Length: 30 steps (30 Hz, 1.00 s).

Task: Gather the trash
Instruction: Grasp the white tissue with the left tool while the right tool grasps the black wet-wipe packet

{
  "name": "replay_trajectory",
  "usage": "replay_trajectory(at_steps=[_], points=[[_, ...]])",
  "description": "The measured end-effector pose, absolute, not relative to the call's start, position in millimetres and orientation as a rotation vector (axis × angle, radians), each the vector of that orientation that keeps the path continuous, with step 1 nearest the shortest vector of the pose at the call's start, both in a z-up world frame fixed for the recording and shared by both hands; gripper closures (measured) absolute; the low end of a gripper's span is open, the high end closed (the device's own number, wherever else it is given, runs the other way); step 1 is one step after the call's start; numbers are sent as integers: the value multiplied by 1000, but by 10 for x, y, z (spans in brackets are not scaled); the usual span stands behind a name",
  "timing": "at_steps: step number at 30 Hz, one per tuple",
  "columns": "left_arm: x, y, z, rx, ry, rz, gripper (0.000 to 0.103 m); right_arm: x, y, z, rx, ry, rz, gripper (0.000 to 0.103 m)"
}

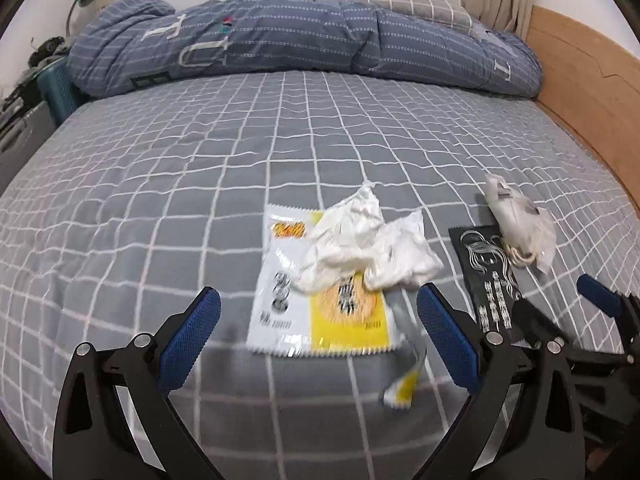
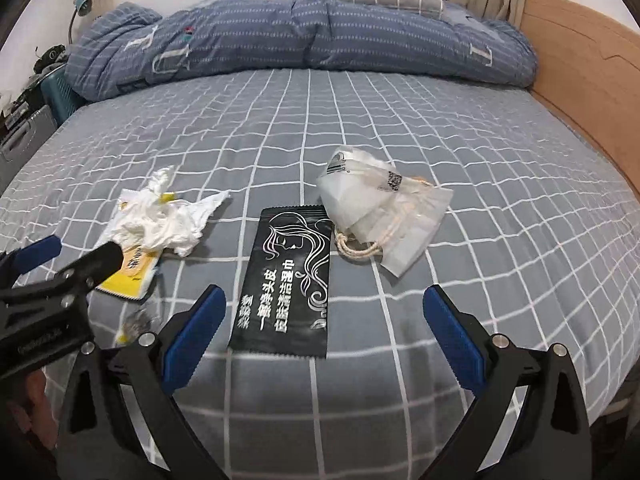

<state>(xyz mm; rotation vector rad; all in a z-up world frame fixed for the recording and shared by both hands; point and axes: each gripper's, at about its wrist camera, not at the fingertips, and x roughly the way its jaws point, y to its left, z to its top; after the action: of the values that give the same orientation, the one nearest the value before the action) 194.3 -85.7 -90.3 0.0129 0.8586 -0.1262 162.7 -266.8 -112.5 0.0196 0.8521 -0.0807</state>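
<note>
Both tools wide apart, left tool (image 1: pixel 318 312) over yellow wrapper (image 1: pixel 320 312), right tool (image 2: pixel 324 312) over black sachet (image 2: pixel 286 280).

Grey bedsheet (image 2: pixel 360 120) with a white grid — black sachet (image 2: pixel 286 280), white tissue (image 1: pixel 360 240), yellow-and-white wrapper (image 1: pixel 280 312).

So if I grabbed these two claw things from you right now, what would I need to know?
Left gripper: open, empty, aimed at the crumpled tissue lying on the white-and-yellow wrapper.
Right gripper: open, empty, with the black wipe packet lying between its fingers on the bed.
A clear plastic bag with a cord lies just past the packet, and a small torn scrap lies near the left gripper.
Done: nothing is picked up yet.
Left: all five pieces. No bin is in view.
</note>
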Motion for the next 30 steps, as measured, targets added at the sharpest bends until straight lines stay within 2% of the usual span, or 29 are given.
replay_trajectory(at_steps=[9,14,17,25,27,29,30], points=[[2277,-1043,-1031,39,878,-155,8,1769,-2778,-1292,37,898,-56,9],[2404,-1137,-1097,36,902,-186,16,1780,-2699,-1335,31,916,-18,16],[2452,-1238,-1162,59,924,-206,25,1798,-2683,-1381,35,935,-10,23],[2474,-1321,-1235,75,939,-225,62,1826,-2610,-1391,34,943,9,41],[2470,-1318,-1247,70,941,-231,70,1827,-2591,-1399,30,946,19,47],[2475,-1298,-1254,57,943,-237,77,1832,-2574,-1402,37,951,39,59],[2477,-1282,-1253,46,945,-242,80,1833,-2568,-1408,35,953,38,60]])
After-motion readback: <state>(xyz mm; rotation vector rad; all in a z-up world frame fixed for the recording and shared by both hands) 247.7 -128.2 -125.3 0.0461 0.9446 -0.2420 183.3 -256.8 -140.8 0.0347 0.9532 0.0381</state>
